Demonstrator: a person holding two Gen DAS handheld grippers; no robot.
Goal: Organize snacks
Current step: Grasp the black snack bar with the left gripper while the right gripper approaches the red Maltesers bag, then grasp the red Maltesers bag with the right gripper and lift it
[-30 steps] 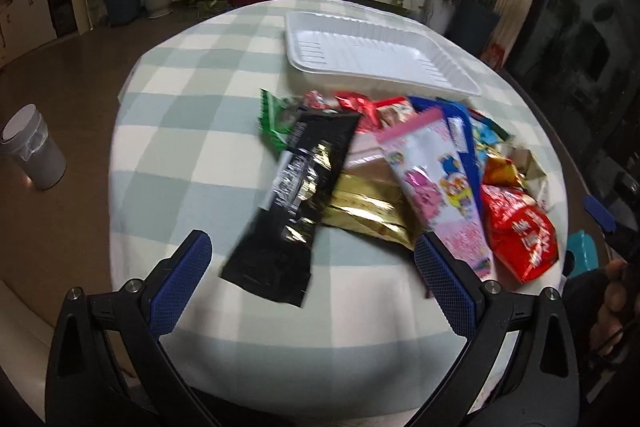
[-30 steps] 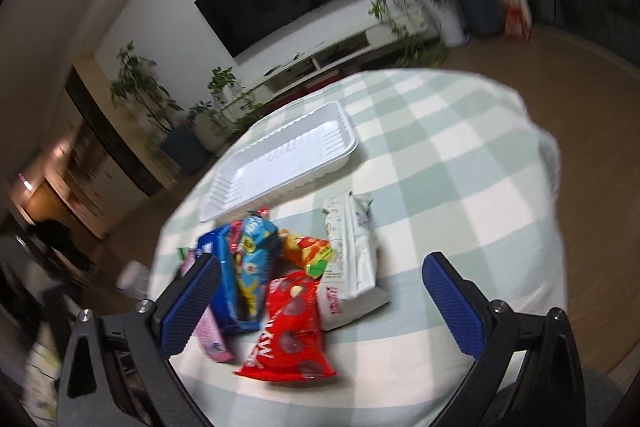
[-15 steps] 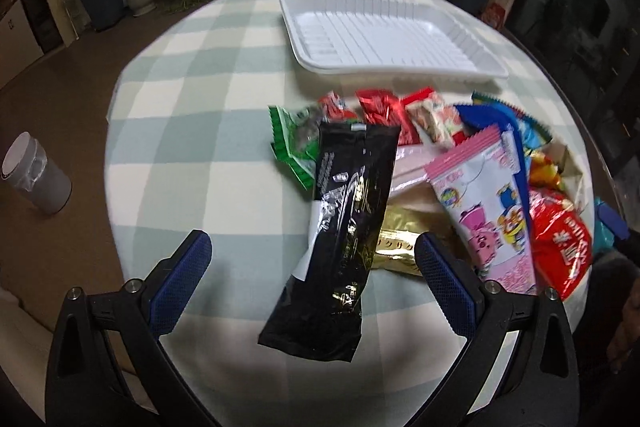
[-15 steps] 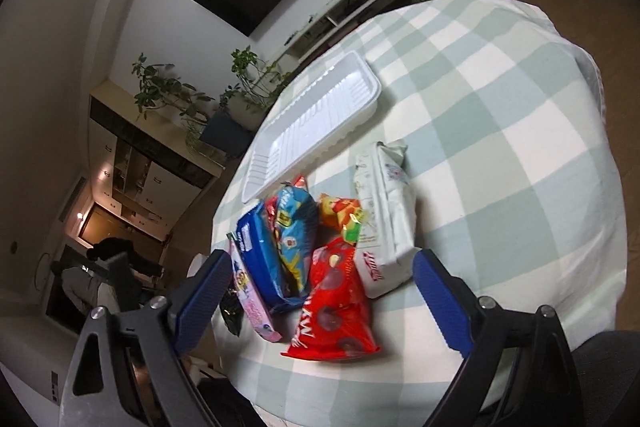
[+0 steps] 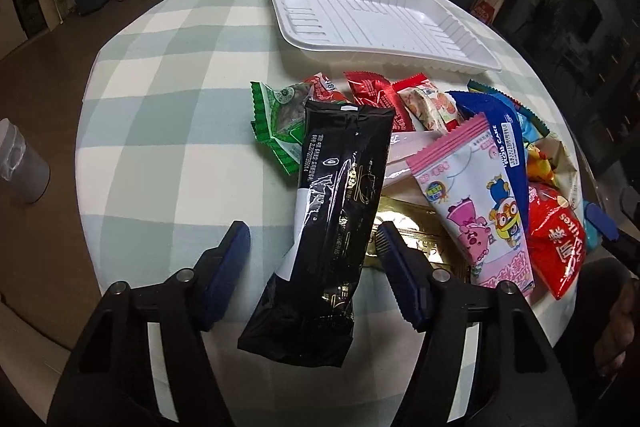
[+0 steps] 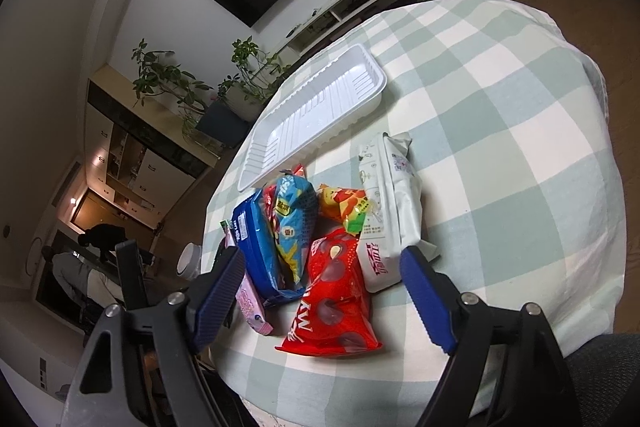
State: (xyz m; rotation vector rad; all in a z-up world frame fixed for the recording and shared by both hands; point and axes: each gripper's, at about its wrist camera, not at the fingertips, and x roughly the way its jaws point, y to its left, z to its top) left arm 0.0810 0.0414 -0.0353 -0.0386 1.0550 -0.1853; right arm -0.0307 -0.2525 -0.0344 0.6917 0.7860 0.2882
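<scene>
My left tongs (image 5: pixel 312 247) are closing around the black packet (image 5: pixel 332 211) (pads seemingly not touching yet), bound for the tray (image 5: pixel 472 57); my right tongs (image 6: pixel 324 267) are narrowing over the red bag (image 6: pixel 332 299).

Black packet (image 5: pixel 332 227), white tray (image 5: pixel 376 15) (ribbed), green-white checked cloth (image 5: pixel 168 123)

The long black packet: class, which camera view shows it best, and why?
The left wrist view: the black packet lies whole and unobstructed between the closing fingers of the left gripper. In the right wrist view other snacks and the gripper hide it almost completely.

Bare tablecloth (image 5: pixel 168 115) left of snack pile (image 5: pixel 420 147); tray (image 5: pixel 376 15) seemingly unobstructed beyond
</scene>
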